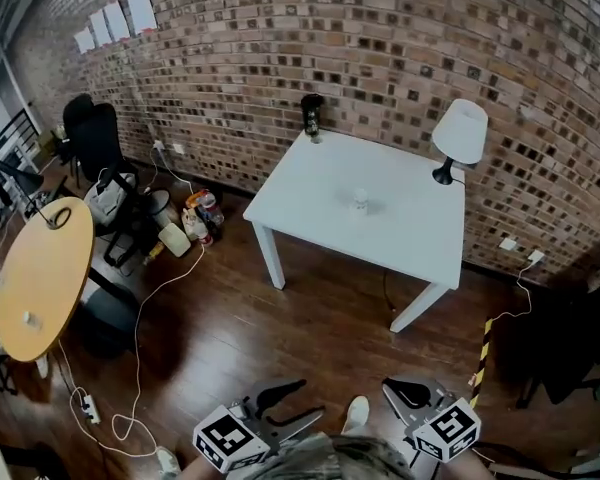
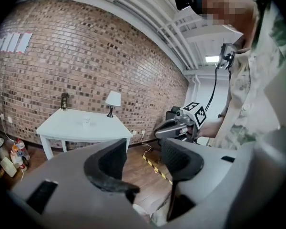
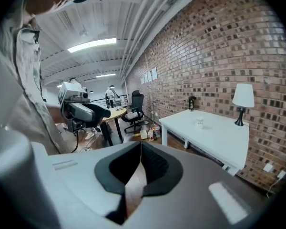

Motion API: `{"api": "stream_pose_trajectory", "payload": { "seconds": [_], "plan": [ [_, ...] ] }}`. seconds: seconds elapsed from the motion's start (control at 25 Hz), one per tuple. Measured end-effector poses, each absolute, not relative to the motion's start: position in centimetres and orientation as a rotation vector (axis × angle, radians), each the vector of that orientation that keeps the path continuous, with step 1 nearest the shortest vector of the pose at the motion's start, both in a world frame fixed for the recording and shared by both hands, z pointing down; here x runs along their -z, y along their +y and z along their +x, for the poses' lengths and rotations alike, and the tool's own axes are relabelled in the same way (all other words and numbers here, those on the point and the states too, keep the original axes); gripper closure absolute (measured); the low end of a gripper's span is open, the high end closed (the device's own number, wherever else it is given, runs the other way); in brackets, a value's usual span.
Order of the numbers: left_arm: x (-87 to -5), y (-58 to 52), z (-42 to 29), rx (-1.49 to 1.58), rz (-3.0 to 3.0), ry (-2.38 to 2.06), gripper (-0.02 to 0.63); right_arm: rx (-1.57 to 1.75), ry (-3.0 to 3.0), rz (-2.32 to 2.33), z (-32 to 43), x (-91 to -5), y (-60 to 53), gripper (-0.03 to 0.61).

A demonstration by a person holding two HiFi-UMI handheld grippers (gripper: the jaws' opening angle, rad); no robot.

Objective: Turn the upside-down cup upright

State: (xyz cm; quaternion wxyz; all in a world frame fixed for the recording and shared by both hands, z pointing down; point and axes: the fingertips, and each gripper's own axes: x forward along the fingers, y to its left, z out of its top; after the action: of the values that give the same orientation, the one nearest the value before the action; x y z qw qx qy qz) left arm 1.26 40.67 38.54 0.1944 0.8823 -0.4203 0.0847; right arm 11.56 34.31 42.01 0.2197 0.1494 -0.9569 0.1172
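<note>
The cup [image 1: 360,200] stands alone near the middle of the white counter [image 1: 310,183], well apart from the person. At this range it is too small for me to tell whether its mouth faces up or down. It has bare surface all round it, which should leave room to come in from either side. The lamp [image 1: 460,133] sits at the far right corner by the brick wall [image 1: 400,38], and a dark bottle-like thing [image 1: 311,115] sits at the far left corner, both well clear of the cup. Both tools hang low at the bottom of the head view, close to the person's body and over the wooden floor [image 1: 310,328], pointing roughly toward the counter. The left tongs [image 1: 305,400] are spread, with nothing between them. Their own view shows only floor and a strip of striped tape [image 2: 155,168] through the gap. The right tongs [image 1: 398,393] are pressed together at the tips and carry nothing. I judge the task not yet begun, since neither tool is anywhere near the cup and the stretch of floor must be crossed first. The spread left tongs look the readier pair for a grasp. The cup appears small and light, so a careless nudge could tip it or slide it away.
</note>
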Motion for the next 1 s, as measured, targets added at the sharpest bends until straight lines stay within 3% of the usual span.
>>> {"api": "stream_pose_trajectory", "payload": {
  "seconds": [0.36,1.0],
  "plan": [
    [-38.5,45.7,-1.3,-0.215,2.536,-1.143,0.378,-0.265,-2.652,0.469,8.0,-40.6,42.2,0.572],
    [-38.8,50.1,-4.2,-0.216,2.51,-1.199,0.379,-0.203,-2.649,0.459,5.6,-39.9,46.7,0.575]
  ]
}}
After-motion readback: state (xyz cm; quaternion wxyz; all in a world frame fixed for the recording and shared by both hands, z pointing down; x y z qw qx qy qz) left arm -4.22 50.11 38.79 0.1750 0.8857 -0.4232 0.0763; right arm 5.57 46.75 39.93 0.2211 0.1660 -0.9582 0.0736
